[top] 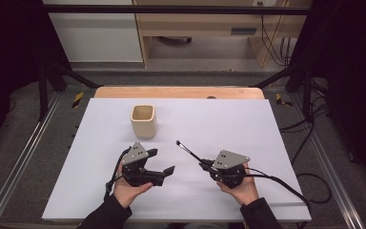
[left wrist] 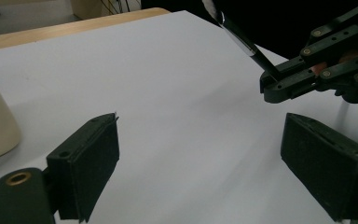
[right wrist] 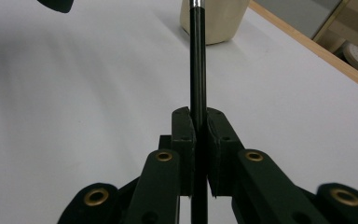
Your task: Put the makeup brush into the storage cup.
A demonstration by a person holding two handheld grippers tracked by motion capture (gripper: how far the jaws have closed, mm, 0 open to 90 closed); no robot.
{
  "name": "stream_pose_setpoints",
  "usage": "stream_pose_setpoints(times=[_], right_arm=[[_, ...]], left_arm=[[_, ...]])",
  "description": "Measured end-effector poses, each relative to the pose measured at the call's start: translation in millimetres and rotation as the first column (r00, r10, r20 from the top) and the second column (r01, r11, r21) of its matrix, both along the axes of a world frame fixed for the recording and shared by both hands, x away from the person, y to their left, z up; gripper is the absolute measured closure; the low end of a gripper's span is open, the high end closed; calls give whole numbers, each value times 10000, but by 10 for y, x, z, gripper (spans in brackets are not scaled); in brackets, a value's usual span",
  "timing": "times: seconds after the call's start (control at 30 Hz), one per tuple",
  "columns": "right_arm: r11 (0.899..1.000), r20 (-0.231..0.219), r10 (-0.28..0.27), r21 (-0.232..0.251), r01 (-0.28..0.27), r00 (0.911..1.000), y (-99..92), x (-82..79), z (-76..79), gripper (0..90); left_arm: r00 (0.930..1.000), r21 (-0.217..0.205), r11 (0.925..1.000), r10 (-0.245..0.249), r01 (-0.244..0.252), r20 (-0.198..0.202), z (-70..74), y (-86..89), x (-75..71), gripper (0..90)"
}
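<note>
Two grippers hover low over the white tabletop (top: 248, 124), and the work between them looks to be carrying a thin black brush to the holder. Farthest left, at about eleven o'clock from the hands, stands the cream cup (top: 144, 120), upright, open-mouthed and well apart from both tools. Next comes the left gripper (top: 161, 161), its jaws spread wide with nothing between them, pointing toward three o'clock across the bare surface. Then the brush (top: 189, 151): its pale tip slants up toward ten o'clock, clear of the tabletop, while its lower shaft is pinched in the right gripper (top: 205, 165), whose jaws are clamped tight around it. In the right gripper view the shaft runs straight ahead at twelve o'clock, aimed at the cup's base. I judge the pick-up done and the carry under way; the next move calls for lifting the brush, tipping it more upright, and lining it above the cup's mouth before lowering.
</note>
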State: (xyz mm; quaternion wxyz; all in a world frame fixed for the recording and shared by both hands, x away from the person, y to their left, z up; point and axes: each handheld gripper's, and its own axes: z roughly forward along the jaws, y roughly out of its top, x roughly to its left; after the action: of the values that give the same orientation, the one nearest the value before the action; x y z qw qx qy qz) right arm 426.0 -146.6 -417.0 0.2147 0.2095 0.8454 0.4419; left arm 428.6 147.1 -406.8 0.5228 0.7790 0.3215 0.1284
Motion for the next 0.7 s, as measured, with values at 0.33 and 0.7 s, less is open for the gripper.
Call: stream_pose_setpoints(times=[0.33,0.7], right_arm=[[9993,52,-4,378,2,10000,11,3,16,834],[9949,156,55,1006,-70,9999,18,-8,85,834]], left_arm=[[9998,-379,9992,-83,90,179,100,-30,-6,115],[9982,-681,9972,-269,305,537,268,-180,28,120]])
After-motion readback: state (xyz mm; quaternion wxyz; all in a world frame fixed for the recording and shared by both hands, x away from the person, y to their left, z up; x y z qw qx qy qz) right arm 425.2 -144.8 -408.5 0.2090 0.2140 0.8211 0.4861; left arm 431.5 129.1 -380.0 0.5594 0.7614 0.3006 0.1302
